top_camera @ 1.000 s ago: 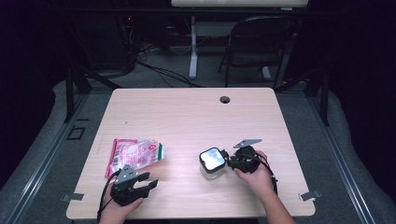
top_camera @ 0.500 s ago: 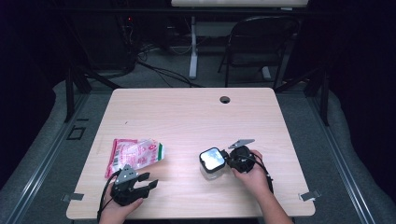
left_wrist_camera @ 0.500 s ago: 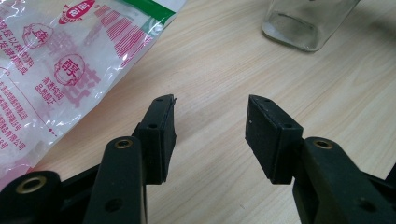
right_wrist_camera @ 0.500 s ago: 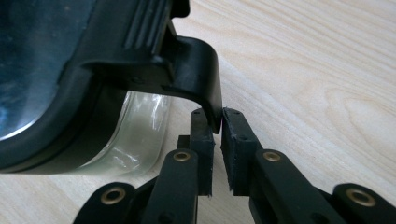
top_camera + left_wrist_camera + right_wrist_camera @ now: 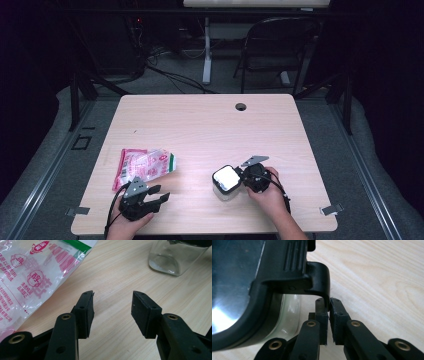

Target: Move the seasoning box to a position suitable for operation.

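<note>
A clear glass container (image 5: 226, 184) with a black-framed lid (image 5: 262, 277) stands on the wooden table (image 5: 210, 130), front right of centre. My right gripper (image 5: 246, 178) is shut on the lid's black latch tab (image 5: 322, 285), its jaws pinching the tab's lower edge (image 5: 328, 305). A pink and white snack bag (image 5: 142, 165) lies flat at the front left. Just in front of the bag, my left gripper (image 5: 159, 196) rests low over the table, open with nothing between its jaws (image 5: 112, 307). The bag (image 5: 27, 277) sits left of those jaws and the glass container (image 5: 175, 257) farther off to the right.
A round cable hole (image 5: 241, 106) sits near the table's far edge. A folding chair (image 5: 280, 45) and a desk leg (image 5: 206, 50) stand on the floor beyond. Two metal clips (image 5: 330, 210) mark the front corners.
My right gripper has closed in on the container and taken hold of the lid's latch tab. The left gripper has stayed where it was.
</note>
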Demonstrator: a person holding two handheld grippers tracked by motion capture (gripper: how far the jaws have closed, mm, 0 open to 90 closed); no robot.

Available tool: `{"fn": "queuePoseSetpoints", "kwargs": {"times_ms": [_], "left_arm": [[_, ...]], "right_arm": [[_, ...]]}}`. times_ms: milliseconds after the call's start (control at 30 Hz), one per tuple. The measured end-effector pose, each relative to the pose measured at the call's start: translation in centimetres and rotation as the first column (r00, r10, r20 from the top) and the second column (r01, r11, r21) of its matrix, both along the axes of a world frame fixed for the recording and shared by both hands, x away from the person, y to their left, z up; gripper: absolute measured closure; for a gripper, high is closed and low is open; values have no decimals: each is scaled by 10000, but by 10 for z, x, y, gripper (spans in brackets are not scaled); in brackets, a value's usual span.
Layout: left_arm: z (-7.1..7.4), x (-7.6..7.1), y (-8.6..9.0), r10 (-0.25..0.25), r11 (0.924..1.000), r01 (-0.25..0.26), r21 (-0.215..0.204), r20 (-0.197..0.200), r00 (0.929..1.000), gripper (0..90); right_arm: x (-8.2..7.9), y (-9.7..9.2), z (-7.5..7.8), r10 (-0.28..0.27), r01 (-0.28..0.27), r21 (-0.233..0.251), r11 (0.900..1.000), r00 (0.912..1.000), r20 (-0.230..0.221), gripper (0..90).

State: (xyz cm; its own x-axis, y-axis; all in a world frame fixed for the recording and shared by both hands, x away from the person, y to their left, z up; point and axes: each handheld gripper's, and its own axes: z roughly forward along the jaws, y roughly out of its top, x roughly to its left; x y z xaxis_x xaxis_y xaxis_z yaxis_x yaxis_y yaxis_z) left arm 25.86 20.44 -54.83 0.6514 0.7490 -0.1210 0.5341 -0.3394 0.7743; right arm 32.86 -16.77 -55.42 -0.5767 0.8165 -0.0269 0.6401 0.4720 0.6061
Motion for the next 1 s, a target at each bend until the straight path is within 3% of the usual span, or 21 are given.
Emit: {"fn": "queuePoseSetpoints", "kwargs": {"times_ms": [67, 100, 333, 433, 467, 600, 833, 900, 933, 1000], "left_arm": [[0, 0, -1, -7, 10000, 7, 4, 10, 10000, 527], [0, 0, -1, -16, 10000, 16, 16, 14, 10000, 527], [0, -1, -2, -67, 10000, 67, 74, 54, 10000, 527], [0, -1, -2, -70, 10000, 70, 65, 66, 10000, 527], [0, -1, -2, -73, 10000, 73, 62, 53, 10000, 527], [0, -1, -3, -64, 10000, 64, 49, 37, 10000, 527], [0, -1, -3, -87, 9999, 87, 77, 49, 9999, 527], [-1, -1, -3, -120, 9999, 119, 93, 41, 9999, 527], [-1, -1, -3, -91, 9999, 91, 68, 35, 10000, 527], [-1, -1, -3, -65, 10000, 65, -2, 17, 10000, 527]], "right_arm": [[-4, 2, 1, 13, -14, -167, 9999, 10000, -51, 857], [-7, 4, 0, -23, 23, -2, 10000, 10000, -19, 856], [-18, 12, 1, -80, 80, -17, 10000, 9999, -84, 855], [-22, 13, 3, -41, 35, -211, 9998, 9997, -261, 852], [-22, 14, 1, -98, 98, 28, 9999, 9998, -180, 851], [-25, 14, 3, -38, 40, 52, 10000, 9990, -444, 847], [-28, 13, 3, 22, -15, 168, 9999, 9990, -452, 835], [-29, 10, 5, 17, 1, 330, 9995, 9984, -561, 798], [-30, 10, 6, -36, 75, 695, 9976, 9985, -553, 773], [-30, 8, 11, 61, -34, 455, 9990, 9983, -584, 756]]}}
